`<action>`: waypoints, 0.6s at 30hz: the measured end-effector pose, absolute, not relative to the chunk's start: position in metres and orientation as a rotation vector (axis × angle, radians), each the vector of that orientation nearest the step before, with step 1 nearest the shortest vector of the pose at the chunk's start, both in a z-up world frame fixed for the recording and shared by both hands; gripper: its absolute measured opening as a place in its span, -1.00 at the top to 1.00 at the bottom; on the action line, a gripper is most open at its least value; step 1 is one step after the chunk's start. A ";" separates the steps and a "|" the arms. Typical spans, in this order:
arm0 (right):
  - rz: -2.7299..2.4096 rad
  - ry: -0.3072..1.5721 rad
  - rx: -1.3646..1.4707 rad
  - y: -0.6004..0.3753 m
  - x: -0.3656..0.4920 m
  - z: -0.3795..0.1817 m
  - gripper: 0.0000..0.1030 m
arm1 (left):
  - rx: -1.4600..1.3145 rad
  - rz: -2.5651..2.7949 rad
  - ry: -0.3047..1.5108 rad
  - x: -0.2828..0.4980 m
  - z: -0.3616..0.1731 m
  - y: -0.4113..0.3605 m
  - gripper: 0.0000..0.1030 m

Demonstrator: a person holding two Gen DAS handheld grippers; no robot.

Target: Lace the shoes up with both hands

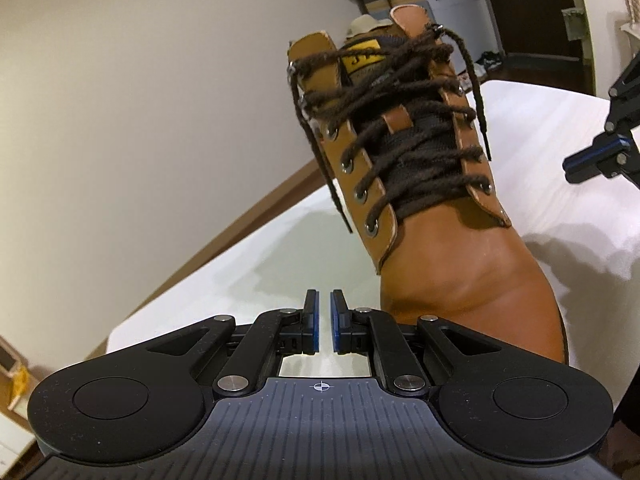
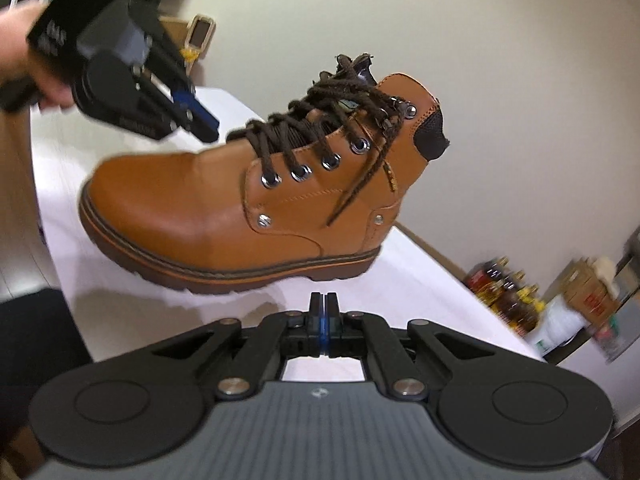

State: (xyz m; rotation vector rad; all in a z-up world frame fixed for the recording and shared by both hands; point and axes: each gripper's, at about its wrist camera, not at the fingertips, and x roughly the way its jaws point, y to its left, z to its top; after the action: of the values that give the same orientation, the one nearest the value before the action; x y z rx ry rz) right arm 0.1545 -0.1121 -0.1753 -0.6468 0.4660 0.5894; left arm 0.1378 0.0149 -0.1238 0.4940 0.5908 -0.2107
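One tan boot point(image 1: 448, 248) stood on the white table point(image 1: 224, 264), dark laces point(image 1: 416, 120) threaded, two loose ends hanging, one down each side. Left gripper point(image 1: 324, 312) sat low by the toe, boot just ahead and to its right; jaws apart by a narrow gap, nothing between them. Right gripper point(image 2: 324, 312) faced the boot's side near the sole, boot just above it; jaws pressed together, empty. Two grippers, one hand point(image 2: 24, 48) seen holding the left.
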 end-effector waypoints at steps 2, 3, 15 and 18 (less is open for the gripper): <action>0.597 0.479 -0.624 -0.109 0.154 -0.176 0.97 | 0.484 -0.225 0.600 0.141 -0.124 0.015 0.88; 0.600 0.486 -0.609 -0.108 0.155 -0.176 0.97 | 0.476 -0.235 0.605 0.143 -0.124 0.015 0.90; 0.601 0.545 -0.446 -0.090 0.152 -0.183 0.90 | 0.416 -0.233 0.635 0.171 -0.127 0.014 0.96; 0.600 0.554 -0.428 -0.087 0.154 -0.186 0.82 | 0.412 -0.236 0.645 0.175 -0.126 0.010 1.00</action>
State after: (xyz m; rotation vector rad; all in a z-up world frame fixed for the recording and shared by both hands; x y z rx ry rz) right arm 0.1545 -0.0868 -0.1856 -0.4276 0.5536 0.6001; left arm 0.1751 0.0098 -0.1260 0.4116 0.6449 -0.2359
